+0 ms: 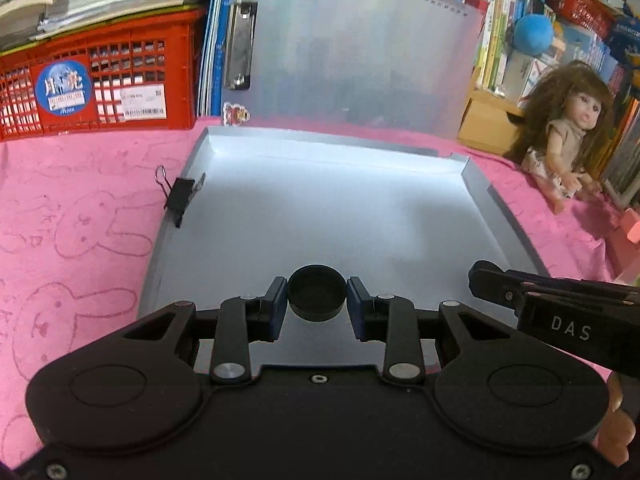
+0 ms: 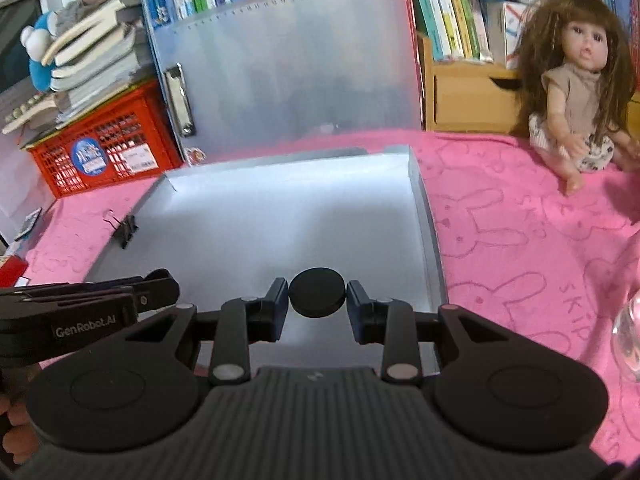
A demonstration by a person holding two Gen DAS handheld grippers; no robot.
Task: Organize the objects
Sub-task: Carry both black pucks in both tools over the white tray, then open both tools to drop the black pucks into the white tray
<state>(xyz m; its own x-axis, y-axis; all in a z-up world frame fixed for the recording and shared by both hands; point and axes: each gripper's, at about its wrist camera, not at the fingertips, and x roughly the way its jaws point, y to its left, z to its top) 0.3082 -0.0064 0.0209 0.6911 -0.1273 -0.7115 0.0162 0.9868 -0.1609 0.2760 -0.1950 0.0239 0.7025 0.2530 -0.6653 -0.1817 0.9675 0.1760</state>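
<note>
My left gripper (image 1: 317, 298) is shut on a black round cap (image 1: 316, 300), hollow side toward the camera, held over the near end of a silver tray (image 1: 320, 200). My right gripper (image 2: 317, 298) is shut on a black round lid (image 2: 317, 294), flat side up, over the near end of the same tray (image 2: 280, 216). The two grippers are side by side; the right one shows at the right of the left wrist view (image 1: 560, 312), the left one at the left of the right wrist view (image 2: 88, 308). A black binder clip (image 1: 180, 196) grips the tray's left rim.
The tray lies on a pink bunny-print cloth (image 2: 500, 240). Behind it stand a grey clipboard (image 2: 288, 68), a red crate (image 1: 96, 84) under stacked books, and bookshelves. A doll (image 2: 580, 92) sits at the right. A clear glass object (image 2: 628, 332) is at the far right edge.
</note>
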